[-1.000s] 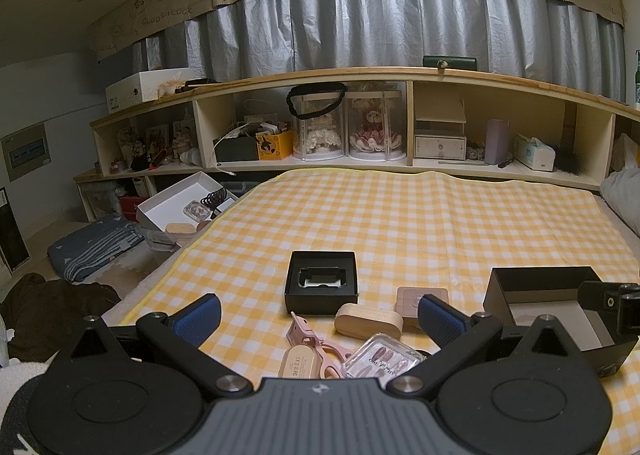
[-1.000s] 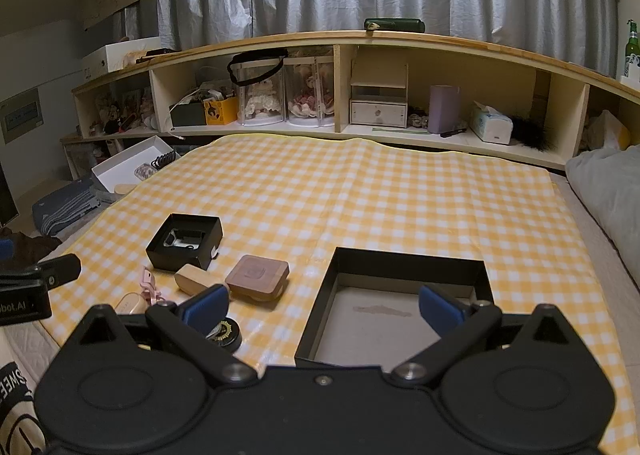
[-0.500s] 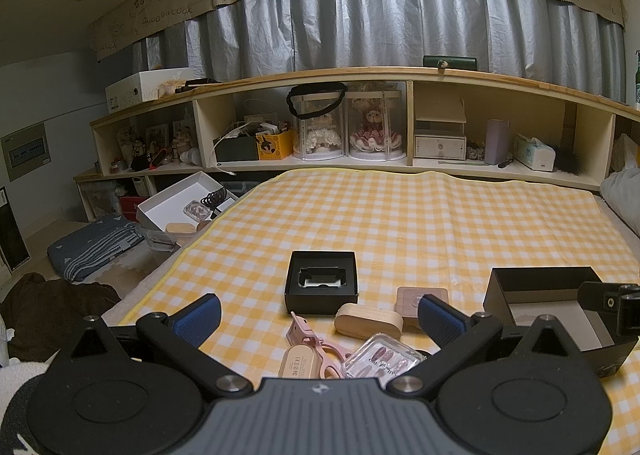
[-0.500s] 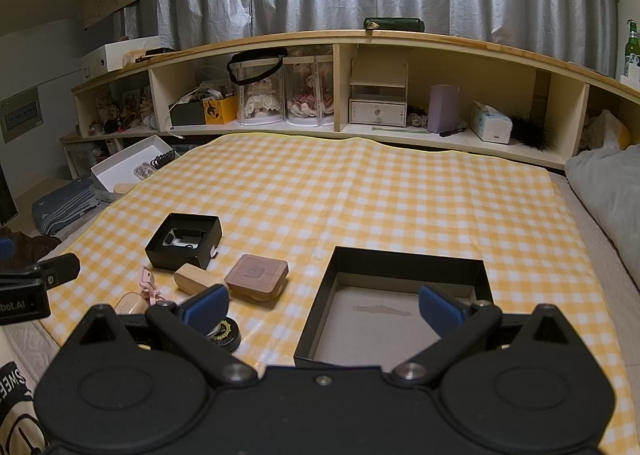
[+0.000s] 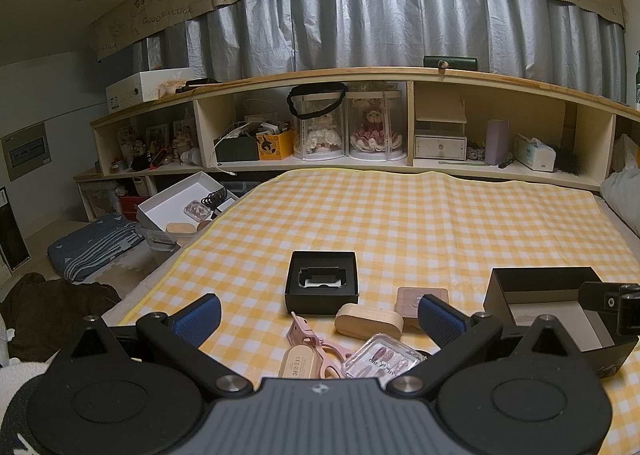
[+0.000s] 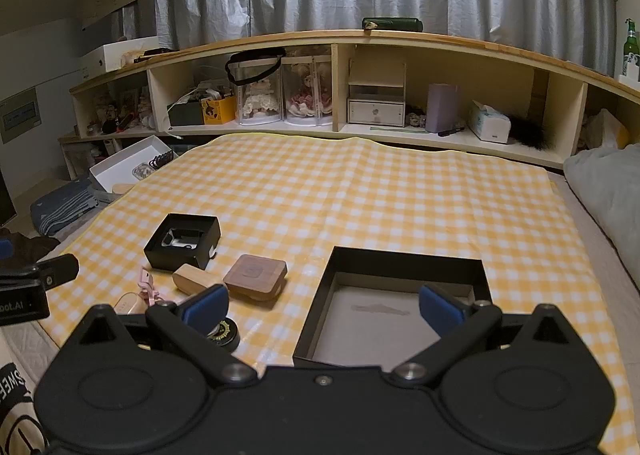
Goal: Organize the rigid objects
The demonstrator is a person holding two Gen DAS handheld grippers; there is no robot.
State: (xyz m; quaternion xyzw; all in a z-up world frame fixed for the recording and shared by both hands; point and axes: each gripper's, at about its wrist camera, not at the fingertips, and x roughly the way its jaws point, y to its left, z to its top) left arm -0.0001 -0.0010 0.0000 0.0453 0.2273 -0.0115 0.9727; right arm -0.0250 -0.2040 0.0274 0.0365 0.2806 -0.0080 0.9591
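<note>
Left gripper (image 5: 318, 315) wide apart, nothing between the blue pads (image 5: 198, 318), hanging low over the near edge of the checked cloth (image 5: 400, 223). Just beyond the fingertips, a cluster of small things: clear case (image 5: 382, 357) at 6 o'clock, pink scissors (image 5: 310, 337) and beige case (image 5: 300, 365) touching it on the 9 o'clock side, wooden case (image 5: 369, 321) at 12 o'clock, square wooden box (image 5: 410, 301) just beside at 2 o'clock. Farther at 12 o'clock, small black box (image 5: 322, 287), open, with a dark insert inside. At 3 o'clock, big black tray (image 5: 540, 287), well apart from the cluster. Right gripper (image 6: 322, 307) also spread wide and holding nothing, placed over the near wall of the tray (image 6: 316, 319), tray floor bare. Under the left pad, round black tin (image 6: 224, 333), partly hidden. At 10 o'clock, wooden box (image 6: 256, 275) touching wooden case (image 6: 194, 279); black box (image 6: 182, 241) behind. Shelf (image 6: 360, 127) far at 12 o'clock.
</note>
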